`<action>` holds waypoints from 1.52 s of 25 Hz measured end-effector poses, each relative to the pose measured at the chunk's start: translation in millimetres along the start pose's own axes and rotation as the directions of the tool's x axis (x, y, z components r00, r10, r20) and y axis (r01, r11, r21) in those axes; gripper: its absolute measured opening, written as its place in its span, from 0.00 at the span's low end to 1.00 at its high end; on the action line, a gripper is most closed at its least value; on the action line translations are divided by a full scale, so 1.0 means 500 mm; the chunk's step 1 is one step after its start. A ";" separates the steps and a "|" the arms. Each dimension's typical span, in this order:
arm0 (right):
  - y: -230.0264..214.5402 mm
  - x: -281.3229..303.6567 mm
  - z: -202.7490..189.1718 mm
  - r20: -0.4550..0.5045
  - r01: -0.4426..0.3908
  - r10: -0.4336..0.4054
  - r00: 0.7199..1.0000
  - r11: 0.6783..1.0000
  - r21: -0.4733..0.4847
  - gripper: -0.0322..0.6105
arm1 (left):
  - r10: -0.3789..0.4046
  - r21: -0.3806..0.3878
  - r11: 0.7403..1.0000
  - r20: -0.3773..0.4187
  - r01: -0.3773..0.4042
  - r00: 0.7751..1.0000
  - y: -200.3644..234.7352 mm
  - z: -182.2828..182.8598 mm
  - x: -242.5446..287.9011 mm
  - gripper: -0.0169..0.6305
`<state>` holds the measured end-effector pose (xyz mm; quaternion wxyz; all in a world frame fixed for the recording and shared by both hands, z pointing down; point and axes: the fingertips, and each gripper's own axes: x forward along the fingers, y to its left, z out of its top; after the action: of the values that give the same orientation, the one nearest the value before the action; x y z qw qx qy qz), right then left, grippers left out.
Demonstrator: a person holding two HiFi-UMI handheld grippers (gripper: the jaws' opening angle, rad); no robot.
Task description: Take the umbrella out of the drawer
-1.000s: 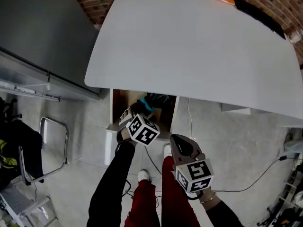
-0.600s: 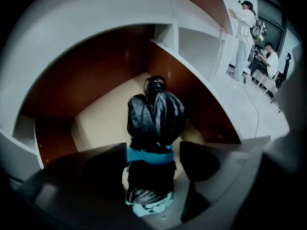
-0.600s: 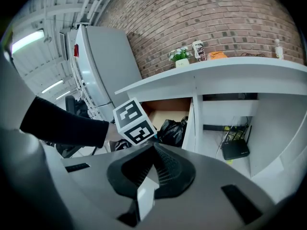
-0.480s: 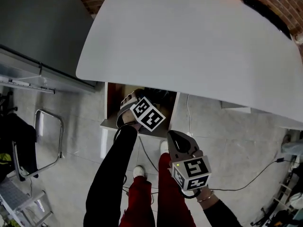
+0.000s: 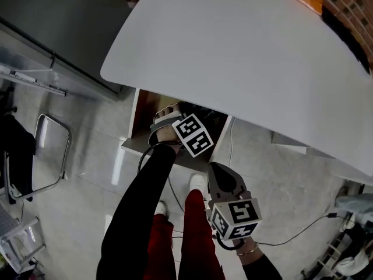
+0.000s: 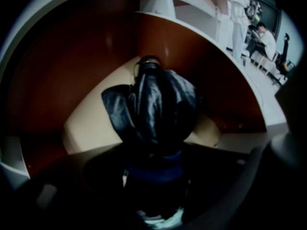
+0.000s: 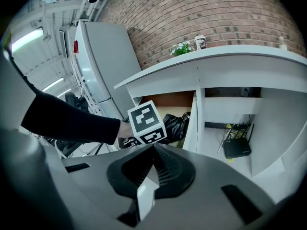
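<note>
At the far left of the head view we see a grey fridge (image 5: 52,22) and a bent metal chair frame (image 5: 53,156) standing on the floor. Next to them, under the edge of the white surface (image 5: 245,57), the drawer (image 5: 135,143) stands pulled out. Our left hand-held gripper (image 5: 170,114) reaches down into it, its marker cube uppermost. In the left gripper view we look along the drawer's pale bottom between its brown walls. There the umbrella (image 6: 153,104), black, folded and wrapped with a blue band, lies lengthwise inside the drawer with its far end toward the back. The left hand-held gripper's jaws are clamped on the umbrella's near end, at the blue band. Further right, our right hand-held gripper (image 5: 223,177) hangs in the air just outside the drawer front, above our red trouser legs. Its jaws are pressed together with nothing between them. In the right gripper view, a black box (image 7: 237,147) with cables sits in the open white compartment right of the drawer.
</note>
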<state>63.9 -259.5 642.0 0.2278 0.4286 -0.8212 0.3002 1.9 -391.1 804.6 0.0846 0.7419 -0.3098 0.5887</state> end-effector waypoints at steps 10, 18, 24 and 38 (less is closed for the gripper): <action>0.000 0.011 -0.007 -0.028 -0.009 0.008 1.000 1.000 -0.023 0.05 | 0.023 0.029 0.999 -0.029 -0.023 0.999 0.014 -0.002 0.010 0.50; -0.003 0.000 -0.010 -0.039 0.014 -0.015 0.999 0.999 -0.032 0.05 | 0.052 0.091 0.994 -0.003 -0.052 0.999 0.009 -0.016 -0.028 0.45; 0.024 -0.020 0.012 -0.022 0.016 -0.017 1.000 0.999 -0.040 0.05 | 0.114 0.181 0.976 0.034 -0.118 0.993 0.020 -0.033 -0.113 0.45; 0.102 -0.103 0.059 0.029 0.041 -0.039 0.999 0.998 -0.052 0.05 | 0.122 0.207 0.968 0.098 -0.140 0.988 -0.009 -0.079 -0.312 0.45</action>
<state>45.0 -227.5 573.3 0.2333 0.4430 -0.8231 0.2680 -45.8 -311.8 672.7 -0.0476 0.7487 -0.2966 0.5910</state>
